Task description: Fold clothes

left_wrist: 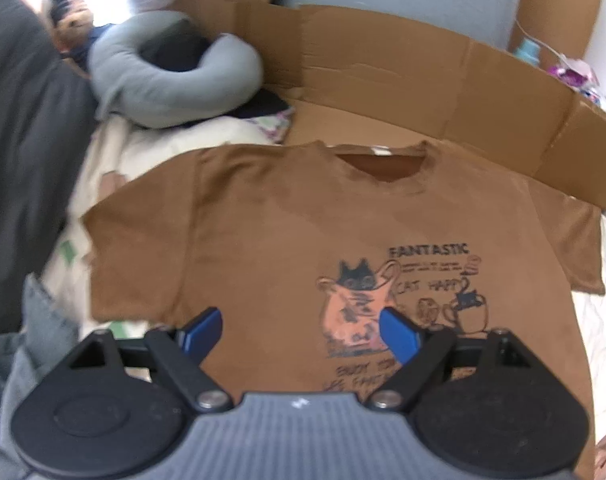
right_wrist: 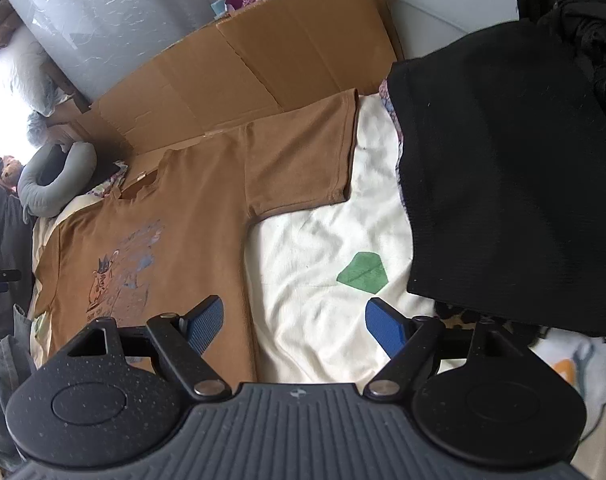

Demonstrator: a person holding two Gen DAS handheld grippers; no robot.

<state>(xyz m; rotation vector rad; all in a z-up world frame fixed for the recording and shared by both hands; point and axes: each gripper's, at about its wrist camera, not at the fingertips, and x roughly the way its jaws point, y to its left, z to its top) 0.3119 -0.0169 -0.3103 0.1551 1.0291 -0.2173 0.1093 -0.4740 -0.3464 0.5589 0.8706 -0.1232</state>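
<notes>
Brown T-shirt [left_wrist: 283, 232] flat, print up, on cream bedsheet [right_wrist: 323, 280]. Left tool [left_wrist: 301, 330] wide open, empty, above shirt. Right tool [right_wrist: 295, 320] wide open, empty, above shirt's edge. Folded black garment [right_wrist: 503, 180] beside.

left wrist: steeply down, close over brown T-shirt [left_wrist: 287, 240] front | right wrist: down along its right edge | shared: shirt, cardboard [right_wrist: 239, 64]

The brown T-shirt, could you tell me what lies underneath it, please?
The brown T-shirt lies spread on a cream sheet, its collar edge reaching onto flattened cardboard. What lies under its middle is covered.
</notes>
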